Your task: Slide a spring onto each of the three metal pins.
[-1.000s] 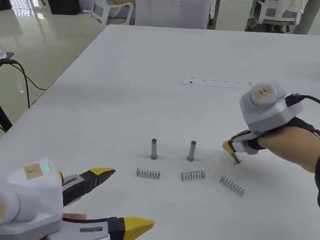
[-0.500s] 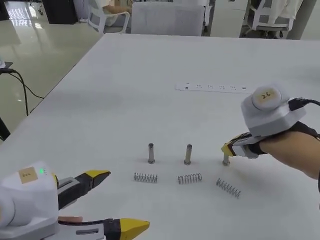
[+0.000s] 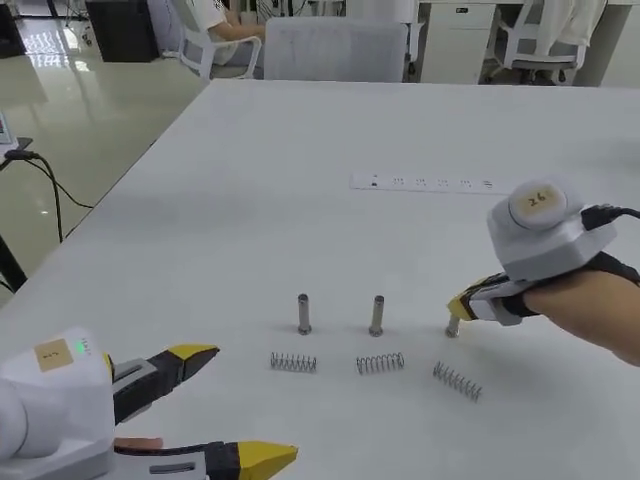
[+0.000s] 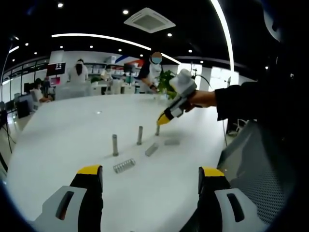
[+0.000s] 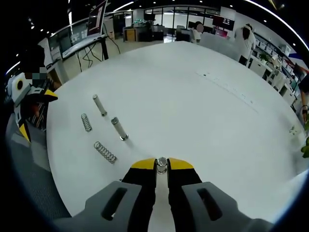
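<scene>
Two metal pins (image 3: 304, 313) (image 3: 377, 315) stand upright on the white table. A third pin (image 3: 452, 326) stands to their right, and my right gripper (image 3: 460, 303) is shut on its top; the right gripper view shows that pin's head (image 5: 162, 163) pinched between the yellow tips. Three springs (image 3: 293, 362) (image 3: 380, 363) (image 3: 457, 380) lie flat, one in front of each pin. My left gripper (image 3: 240, 405) hovers open at the near left, well short of the springs, with nothing between its fingers (image 4: 90, 170).
A white power strip (image 3: 430, 183) lies farther back on the table (image 3: 250, 180). Chairs (image 3: 335, 50) stand at the far edge. The table's left edge drops to the floor, where a black cable (image 3: 40, 180) runs. People stand in the background.
My right gripper has brought the tilted third pin down and upright, in line with the other two. The head camera has shifted. The left gripper has barely moved.
</scene>
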`<state>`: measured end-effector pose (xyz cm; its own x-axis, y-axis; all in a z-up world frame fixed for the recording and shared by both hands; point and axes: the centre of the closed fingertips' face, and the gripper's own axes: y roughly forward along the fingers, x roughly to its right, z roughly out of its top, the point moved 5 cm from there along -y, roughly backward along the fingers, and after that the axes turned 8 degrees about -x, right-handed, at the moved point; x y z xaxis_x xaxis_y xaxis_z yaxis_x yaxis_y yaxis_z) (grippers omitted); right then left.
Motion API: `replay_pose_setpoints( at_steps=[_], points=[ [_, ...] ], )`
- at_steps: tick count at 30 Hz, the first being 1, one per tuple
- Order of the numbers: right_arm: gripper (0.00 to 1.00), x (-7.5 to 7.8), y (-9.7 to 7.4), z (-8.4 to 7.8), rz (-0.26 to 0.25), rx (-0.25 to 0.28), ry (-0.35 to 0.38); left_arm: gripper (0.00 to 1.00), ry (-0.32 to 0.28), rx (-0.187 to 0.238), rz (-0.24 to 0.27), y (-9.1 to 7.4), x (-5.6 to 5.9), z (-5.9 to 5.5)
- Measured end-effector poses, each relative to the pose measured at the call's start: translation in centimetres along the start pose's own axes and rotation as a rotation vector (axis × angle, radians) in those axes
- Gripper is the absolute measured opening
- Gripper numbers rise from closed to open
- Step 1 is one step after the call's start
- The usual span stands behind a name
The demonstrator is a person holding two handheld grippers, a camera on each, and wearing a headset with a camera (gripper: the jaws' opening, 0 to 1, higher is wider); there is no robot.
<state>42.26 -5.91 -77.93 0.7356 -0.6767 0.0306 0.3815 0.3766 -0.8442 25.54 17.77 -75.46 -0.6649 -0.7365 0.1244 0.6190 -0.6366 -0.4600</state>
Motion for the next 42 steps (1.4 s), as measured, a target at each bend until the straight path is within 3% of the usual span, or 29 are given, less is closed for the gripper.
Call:
replay_pose_setpoints(
  at_steps=[7,13,24,33,42],
  points=[
    [0.05,-0.13,-0.11,0.05,0.02,-0.026,0.033,0.77,0.001,0.0,0.007,-0.12,-0.19,0.03],
    [0.05,-0.49,-0.23,0.05,0.024,-0.043,0.018,0.77,0.0,0.0,0.006,-0.17,-0.29,0.03],
    [0.05,-0.33,-0.22,0.12,0.022,-0.025,-0.005,0.77,0.002,0.0,0.002,-0.14,-0.27,-0.02],
    [0.11,-0.39,-0.44,0.23,0.018,-0.007,-0.021,0.77,0.002,0.004,0.005,-0.15,-0.16,0.06],
    [0.25,-0.2,-0.54,-0.42,0.021,0.017,-0.038,0.77,0.013,-0.004,-0.004,0.02,0.1,0.08]
  ],
)
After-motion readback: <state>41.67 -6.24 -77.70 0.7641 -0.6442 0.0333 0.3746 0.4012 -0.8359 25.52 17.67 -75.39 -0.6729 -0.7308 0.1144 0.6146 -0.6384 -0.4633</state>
